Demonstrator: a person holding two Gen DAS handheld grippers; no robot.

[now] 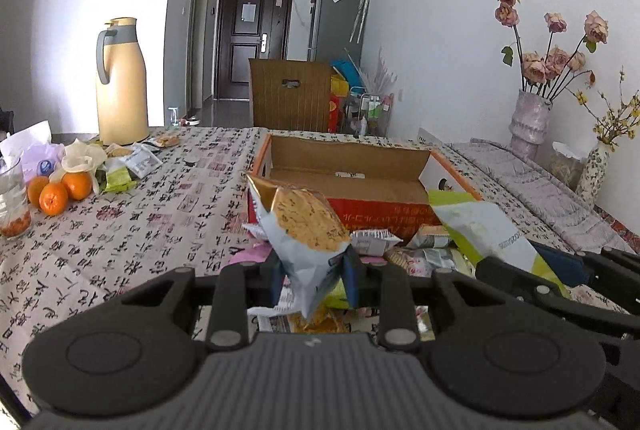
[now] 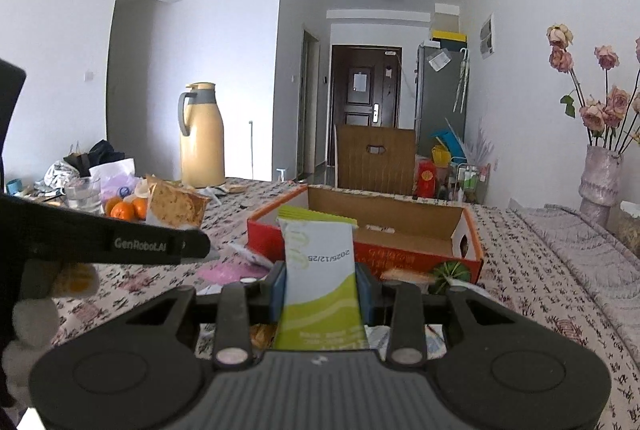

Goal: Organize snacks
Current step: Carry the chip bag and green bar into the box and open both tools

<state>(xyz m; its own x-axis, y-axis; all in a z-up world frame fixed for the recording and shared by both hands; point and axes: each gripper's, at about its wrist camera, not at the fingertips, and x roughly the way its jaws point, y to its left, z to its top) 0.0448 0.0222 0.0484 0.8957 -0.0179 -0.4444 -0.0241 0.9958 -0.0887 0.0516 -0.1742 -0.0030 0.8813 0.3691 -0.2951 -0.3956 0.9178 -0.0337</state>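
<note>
Clearly we hold two light, crinkly packets above the near pile: the left gripper pinches the cracker packet, the right gripper the green-white packet. We grip the sealed edges gently, sparing fragile contents; the box waits beyond.

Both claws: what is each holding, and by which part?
Left claw pinches the pale-blue cracker packet by its lower end. Right claw grips the white-and-green snack packet across its middle.

The open cardboard box stands empty inside; loose snack packets crowd its near wall.
</note>
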